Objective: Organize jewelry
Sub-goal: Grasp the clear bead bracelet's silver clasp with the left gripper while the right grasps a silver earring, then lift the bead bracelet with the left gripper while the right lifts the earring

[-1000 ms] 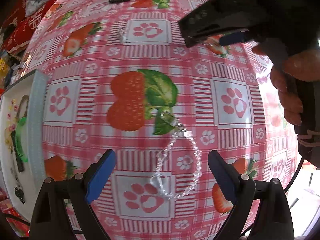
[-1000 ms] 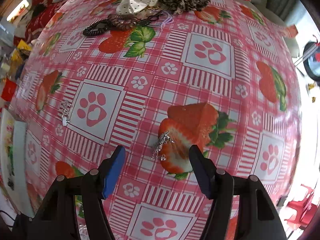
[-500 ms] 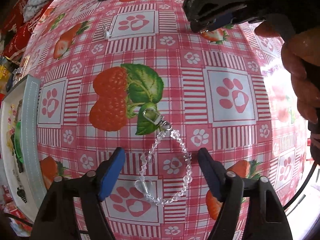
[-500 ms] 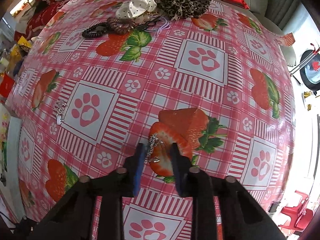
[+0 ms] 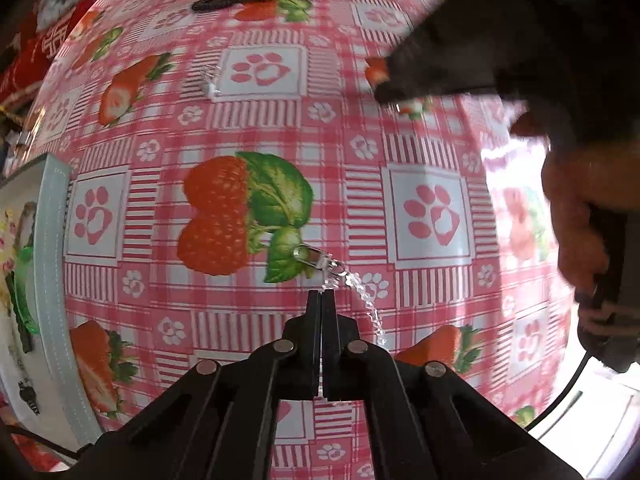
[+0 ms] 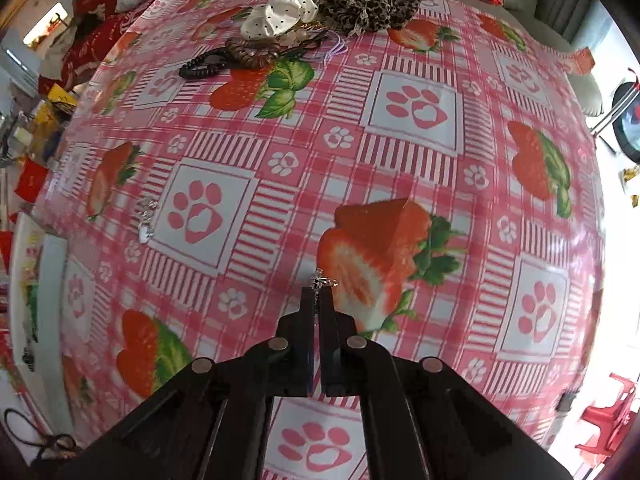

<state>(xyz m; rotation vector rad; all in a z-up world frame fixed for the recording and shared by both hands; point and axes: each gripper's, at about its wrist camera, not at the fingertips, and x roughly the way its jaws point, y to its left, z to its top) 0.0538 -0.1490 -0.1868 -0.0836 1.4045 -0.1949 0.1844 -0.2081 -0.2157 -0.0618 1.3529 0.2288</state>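
My left gripper [image 5: 321, 293] is shut on a clear crystal bead bracelet [image 5: 366, 298]. The bracelet's silver clasp [image 5: 312, 256] sticks out past the fingertips, and a strand of beads hangs down to the right. My right gripper [image 6: 319, 294] is shut on a small silver earring [image 6: 322, 281], whose tip shows just above the fingertips over a printed strawberry. In the left wrist view the right gripper's dark, blurred body [image 5: 480, 52] and the hand [image 5: 576, 216] that holds it fill the upper right. Another small silver piece [image 6: 146, 216] lies on the cloth at the left beside a paw print.
A pale tray [image 5: 50, 264] with a green bangle and other pieces sits at the table's left edge. Hair ties, scrunchies and a leopard bow [image 6: 360, 6] are piled at the far edge. A pink strawberry-and-paw tablecloth [image 6: 400, 168] covers the table.
Both grippers went from open to shut, the left on the bead bracelet and the right on the silver earring. The bracelet has left the cloth and now hangs from the left fingertips.
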